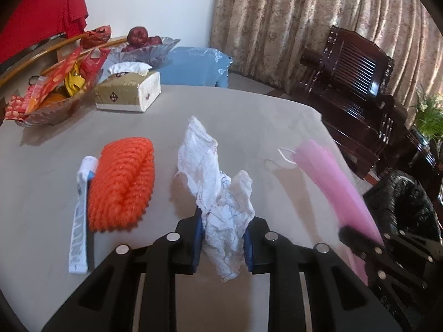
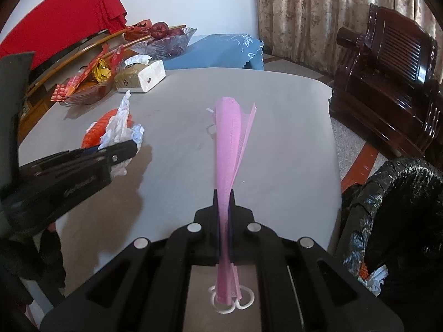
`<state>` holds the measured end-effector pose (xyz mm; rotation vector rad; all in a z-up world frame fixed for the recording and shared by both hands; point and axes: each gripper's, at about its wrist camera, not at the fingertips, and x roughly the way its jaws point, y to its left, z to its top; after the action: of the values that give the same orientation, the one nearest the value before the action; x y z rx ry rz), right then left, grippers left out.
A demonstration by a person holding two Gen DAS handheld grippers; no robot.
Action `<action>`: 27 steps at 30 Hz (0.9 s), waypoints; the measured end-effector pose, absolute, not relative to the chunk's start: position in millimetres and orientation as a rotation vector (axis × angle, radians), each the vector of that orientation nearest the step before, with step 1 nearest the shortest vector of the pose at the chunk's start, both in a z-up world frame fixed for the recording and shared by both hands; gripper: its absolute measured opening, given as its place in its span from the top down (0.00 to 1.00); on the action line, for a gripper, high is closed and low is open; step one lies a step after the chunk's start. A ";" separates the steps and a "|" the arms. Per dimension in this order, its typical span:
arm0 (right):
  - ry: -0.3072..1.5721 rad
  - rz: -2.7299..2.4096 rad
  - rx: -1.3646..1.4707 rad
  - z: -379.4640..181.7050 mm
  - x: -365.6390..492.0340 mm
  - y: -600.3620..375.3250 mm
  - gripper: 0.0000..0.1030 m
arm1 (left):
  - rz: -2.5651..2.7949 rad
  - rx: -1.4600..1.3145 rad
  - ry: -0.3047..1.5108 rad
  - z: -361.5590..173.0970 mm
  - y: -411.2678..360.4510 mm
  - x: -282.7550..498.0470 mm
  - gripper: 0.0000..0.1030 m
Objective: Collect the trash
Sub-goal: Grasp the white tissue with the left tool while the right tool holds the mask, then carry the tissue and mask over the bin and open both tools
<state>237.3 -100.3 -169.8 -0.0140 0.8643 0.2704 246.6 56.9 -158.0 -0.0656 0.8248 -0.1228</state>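
Your left tongs (image 1: 223, 242) angled down over the table (image 1: 166, 105), pads pinching the crumpled white paper (image 1: 218, 193), which stood up between them. Your right tongs (image 2: 223, 202) tilted likewise, clamped tight on the pink face mask (image 2: 231, 141). Left of the paper lay the orange foam net (image 1: 121, 182); right of the mask, the black trash bag (image 2: 393, 210).

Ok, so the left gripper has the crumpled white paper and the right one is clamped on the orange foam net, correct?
Not quite. The left gripper does grip the crumpled white paper, but the right gripper is clamped on the pink face mask, as the right wrist view shows. The orange foam net lies on the table, ungripped.
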 end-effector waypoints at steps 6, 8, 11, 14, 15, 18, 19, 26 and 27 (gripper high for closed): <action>0.828 0.285 0.019 -147.6 220.2 -107.0 0.96 | -0.160 -0.063 0.790 -136.6 53.1 217.6 0.77; 0.809 0.290 0.028 -137.4 213.1 -109.8 0.96 | -0.167 -0.064 0.779 -130.7 52.1 209.7 0.77; 0.783 0.299 0.040 -122.8 201.6 -115.6 0.96 | -0.182 -0.069 0.763 -120.4 49.8 199.3 0.77; 0.763 0.306 0.043 -111.1 189.2 -121.8 0.96 | -0.193 -0.072 0.744 -109.5 46.3 190.0 0.77; 0.759 0.307 0.046 -108.4 186.1 -123.7 0.96 | -0.198 -0.076 0.738 -105.7 45.3 187.7 0.77; 0.743 0.312 0.062 -98.3 175.2 -131.2 0.96 | -0.209 -0.075 0.723 -96.4 39.7 180.1 0.77; 0.736 0.311 0.066 -94.1 171.1 -134.4 0.96 | -0.216 -0.073 0.717 -92.9 36.8 177.2 0.77; 0.689 0.293 0.085 -73.2 147.3 -157.9 0.96 | -0.264 -0.053 0.684 -76.5 13.3 159.8 0.77; 0.684 0.289 0.088 -71.2 143.7 -160.4 0.96 | -0.270 -0.052 0.682 -75.3 11.1 158.4 0.77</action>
<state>143.7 -160.4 -71.2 0.0881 0.6839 0.2887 158.4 11.1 -75.3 -0.0522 0.6820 -0.2696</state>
